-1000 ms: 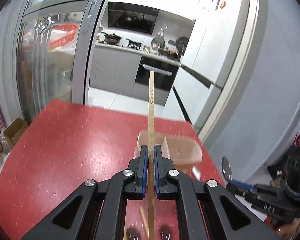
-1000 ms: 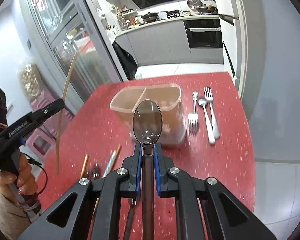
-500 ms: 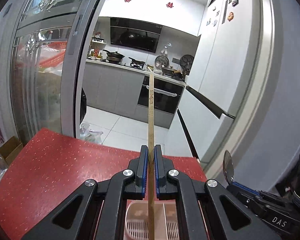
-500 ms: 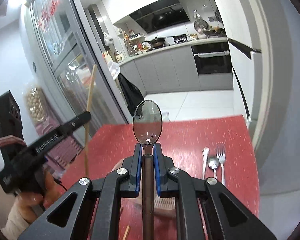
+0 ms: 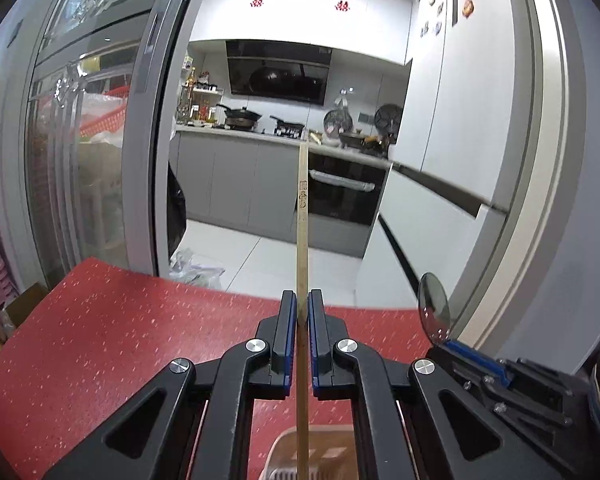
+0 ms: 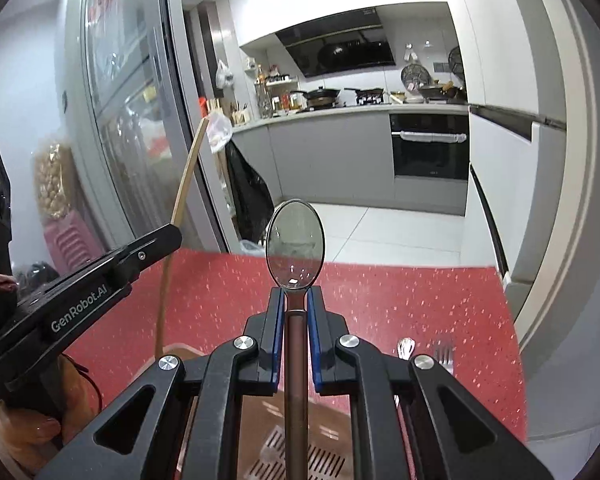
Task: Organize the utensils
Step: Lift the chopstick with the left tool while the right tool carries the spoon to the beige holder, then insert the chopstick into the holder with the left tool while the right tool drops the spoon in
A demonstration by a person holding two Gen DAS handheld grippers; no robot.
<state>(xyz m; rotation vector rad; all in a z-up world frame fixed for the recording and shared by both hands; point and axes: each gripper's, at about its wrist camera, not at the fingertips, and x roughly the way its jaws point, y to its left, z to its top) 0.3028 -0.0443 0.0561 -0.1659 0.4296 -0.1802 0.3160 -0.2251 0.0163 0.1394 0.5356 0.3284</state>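
My left gripper is shut on a wooden chopstick held upright; its lower end hangs over the slotted utensil box below. The chopstick also shows in the right wrist view, with the left gripper there. My right gripper is shut on a metal spoon, bowl up, handle pointing down over the box. The spoon bowl shows in the left wrist view.
The red speckled table lies under both grippers. A spoon and a fork lie on it at the right. The table's far edge meets the kitchen floor; a grey wall stands at the right.
Both grippers have tilted up and moved over the box, with chopstick and spoon now upright. The box has dropped from mid-view to the bottom edge of both views.
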